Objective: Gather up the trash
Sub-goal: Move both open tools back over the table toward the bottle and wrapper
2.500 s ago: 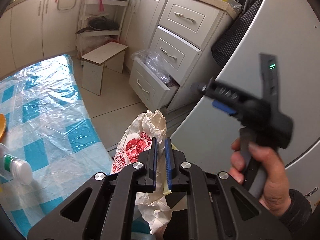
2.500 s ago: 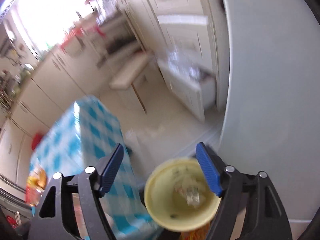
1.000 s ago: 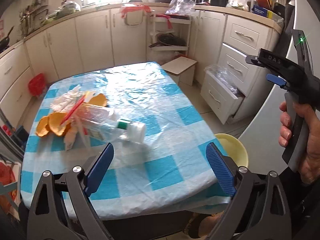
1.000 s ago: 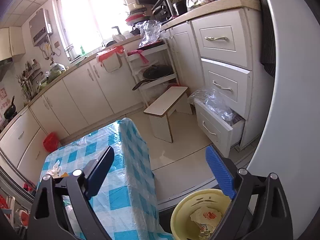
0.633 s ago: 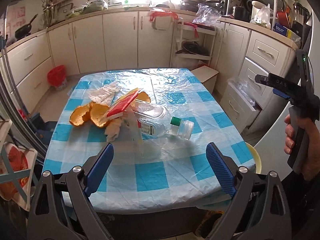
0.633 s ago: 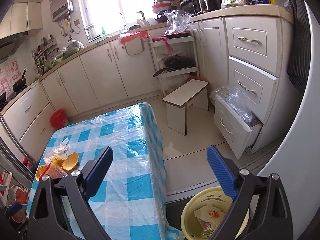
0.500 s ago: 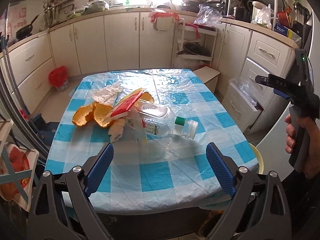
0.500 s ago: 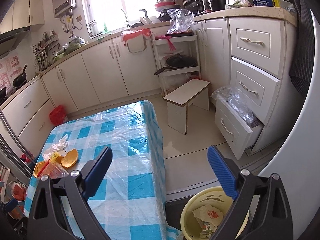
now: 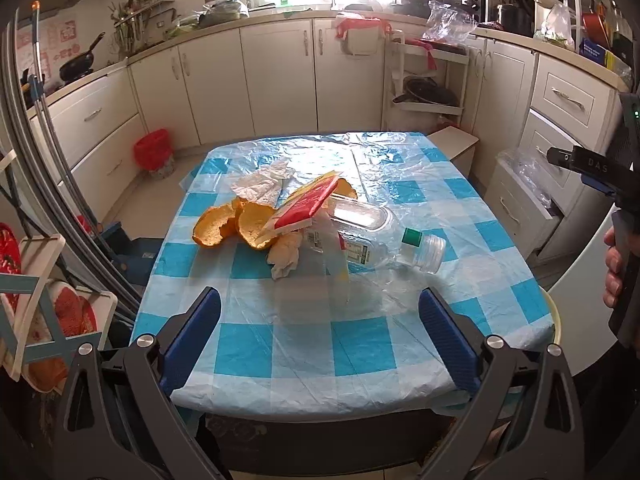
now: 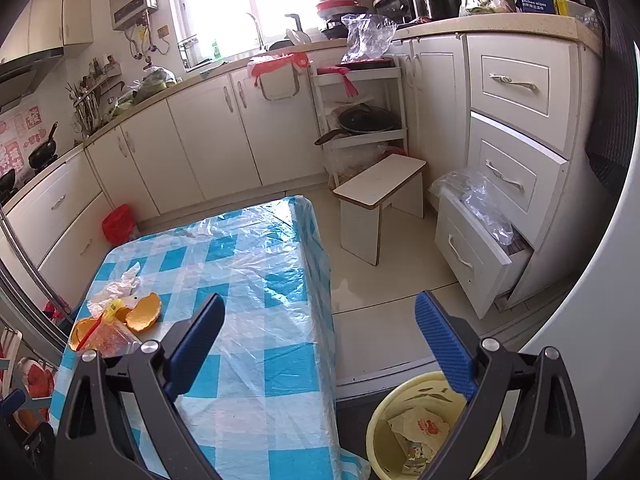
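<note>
Left gripper (image 9: 320, 320) fingers spread wide, empty; right gripper (image 10: 320, 336) likewise. Clear plastic bottle with green band (image 9: 376, 242) lies on blue-checked surface (image 9: 400, 192) beside orange peels (image 9: 232, 226). Advice: approach bottle across mid-body, close squarely, carry to yellow round bin (image 10: 384, 420).

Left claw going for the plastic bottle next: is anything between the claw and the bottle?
Nothing blocks the way: only bare tablecloth lies between the open left claw and the plastic bottle. But a red-and-yellow packet leans on the bottle's far end.
</note>
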Demonstrator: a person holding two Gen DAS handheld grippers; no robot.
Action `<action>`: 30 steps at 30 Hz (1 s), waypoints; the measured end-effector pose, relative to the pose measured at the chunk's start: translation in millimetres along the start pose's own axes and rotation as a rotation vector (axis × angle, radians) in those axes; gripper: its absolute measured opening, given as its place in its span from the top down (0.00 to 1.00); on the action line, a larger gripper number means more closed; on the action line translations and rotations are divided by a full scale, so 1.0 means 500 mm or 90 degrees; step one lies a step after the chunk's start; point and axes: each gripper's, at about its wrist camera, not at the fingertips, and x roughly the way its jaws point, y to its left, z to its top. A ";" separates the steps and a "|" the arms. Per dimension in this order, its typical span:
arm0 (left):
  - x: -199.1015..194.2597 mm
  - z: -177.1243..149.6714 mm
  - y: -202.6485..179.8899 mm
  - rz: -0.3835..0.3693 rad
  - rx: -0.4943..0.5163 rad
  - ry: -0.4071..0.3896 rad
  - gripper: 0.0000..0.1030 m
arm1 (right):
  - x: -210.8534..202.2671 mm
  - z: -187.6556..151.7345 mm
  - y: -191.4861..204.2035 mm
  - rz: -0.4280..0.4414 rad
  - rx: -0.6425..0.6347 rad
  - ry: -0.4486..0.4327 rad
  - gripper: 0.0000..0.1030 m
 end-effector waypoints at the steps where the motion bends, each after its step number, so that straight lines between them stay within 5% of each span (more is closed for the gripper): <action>1: -0.002 0.000 0.002 0.003 0.000 -0.004 0.07 | -0.001 0.000 0.003 0.001 -0.001 -0.001 0.11; 30: 0.018 -0.008 0.084 -0.019 -0.019 -0.027 0.08 | 0.011 -0.013 0.064 0.025 -0.072 0.022 0.10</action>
